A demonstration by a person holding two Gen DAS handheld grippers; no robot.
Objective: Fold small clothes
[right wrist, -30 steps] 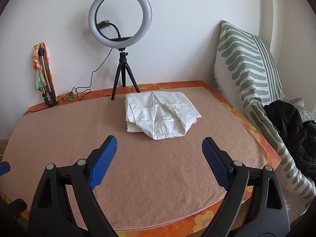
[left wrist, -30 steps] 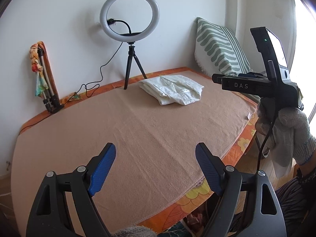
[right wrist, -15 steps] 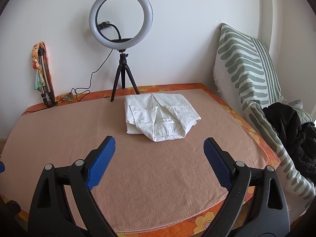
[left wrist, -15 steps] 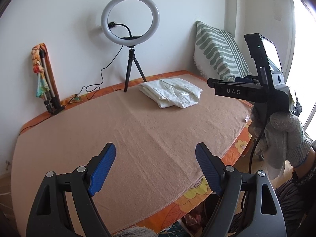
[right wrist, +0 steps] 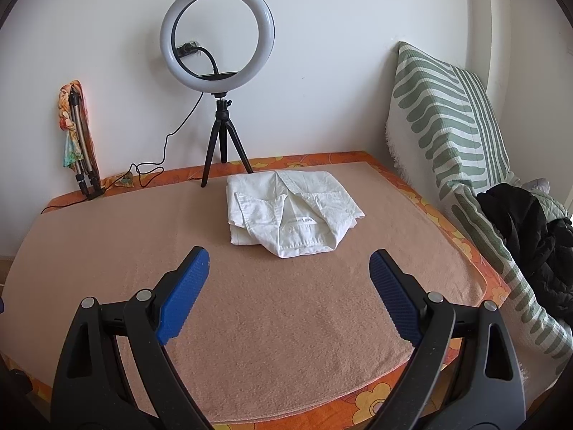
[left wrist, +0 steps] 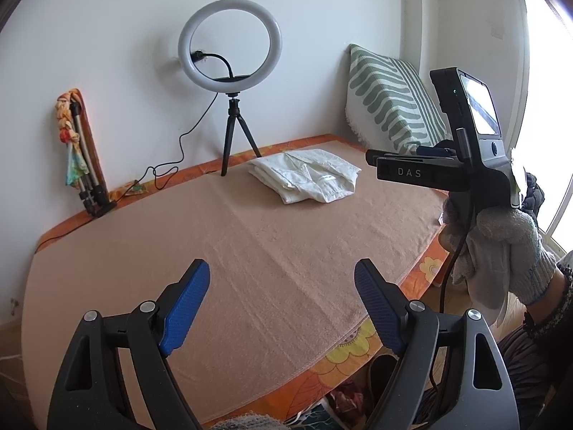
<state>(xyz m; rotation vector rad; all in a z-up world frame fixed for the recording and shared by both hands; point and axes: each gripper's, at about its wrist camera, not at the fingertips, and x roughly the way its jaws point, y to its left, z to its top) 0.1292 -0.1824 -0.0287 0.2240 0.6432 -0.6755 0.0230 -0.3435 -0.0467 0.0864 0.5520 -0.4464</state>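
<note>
A folded white shirt (right wrist: 292,211) lies on the tan blanket (right wrist: 268,322) toward the back of the surface, in front of the ring light. It also shows in the left wrist view (left wrist: 308,175). My right gripper (right wrist: 289,279) is open and empty, held above the blanket a short way in front of the shirt. My left gripper (left wrist: 282,294) is open and empty over the near part of the blanket (left wrist: 232,268), far from the shirt. The right gripper's body (left wrist: 447,172), held by a gloved hand, shows at the right of the left wrist view.
A ring light on a black tripod (right wrist: 218,82) stands behind the shirt, its cable trailing left. A folded tripod wrapped in cloth (right wrist: 77,136) leans on the wall at left. A green striped cushion (right wrist: 447,122) and dark clothes (right wrist: 530,236) lie at right.
Both grippers stay open and empty. The views have tilted slightly; the right gripper's body sits a little lower and further left in the left wrist view. The shirt has not moved.
</note>
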